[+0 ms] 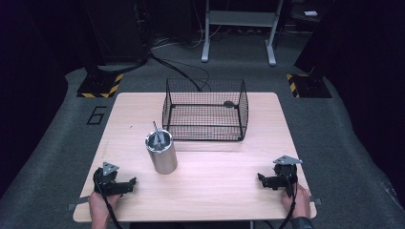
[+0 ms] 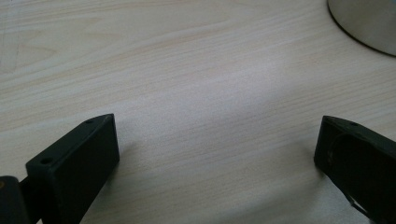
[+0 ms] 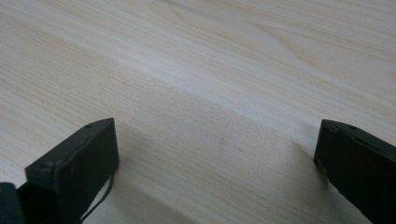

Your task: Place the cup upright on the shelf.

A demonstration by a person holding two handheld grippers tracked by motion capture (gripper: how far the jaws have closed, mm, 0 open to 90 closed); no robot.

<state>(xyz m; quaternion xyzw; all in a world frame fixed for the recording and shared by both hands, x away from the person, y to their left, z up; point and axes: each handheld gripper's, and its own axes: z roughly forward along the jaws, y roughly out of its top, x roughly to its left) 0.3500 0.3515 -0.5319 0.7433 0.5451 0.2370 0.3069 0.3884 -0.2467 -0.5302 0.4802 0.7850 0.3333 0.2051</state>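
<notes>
Metal cup point(image 1: 161, 153): plain cylinder, brushed silver finish, upright on the pale wooden surface point(image 1: 215, 186), left of centre. Open at the top, with a thin metal tool point(image 1: 156, 134) standing inside, tilted, tip rising above the rim; kind of tool too small to tell. Faint shadow at the base of the cup. No dents or marks made out.

Left tongs point(image 1: 132, 182): low over the near left corner of the surface, held by a hand point(image 1: 99, 205) entering from the bottom edge. Spread wide, nothing between the jaws. Cup near, just beyond and to the right of them, not touching. In the left gripper view, left tongs point(image 2: 217, 144) wide over bare wood grain, curved grey base of the cup point(image 2: 369, 23) in the upper right corner, apart from both jaws.

Right tongs point(image 1: 261, 178): low over the near right corner, held by the other hand point(image 1: 297, 198). Likewise spread wide and empty. Well apart from the cup. In the right gripper view, right tongs point(image 3: 217, 144) wide over bare wood, with one small dark mark in the grain between the jaws.

Black wire basket point(image 1: 205, 110): at the far middle of the surface, open top, one small dark item point(image 1: 229, 103) near its far right corner, not identifiable. Close behind the cup, contact not determinable.
</notes>
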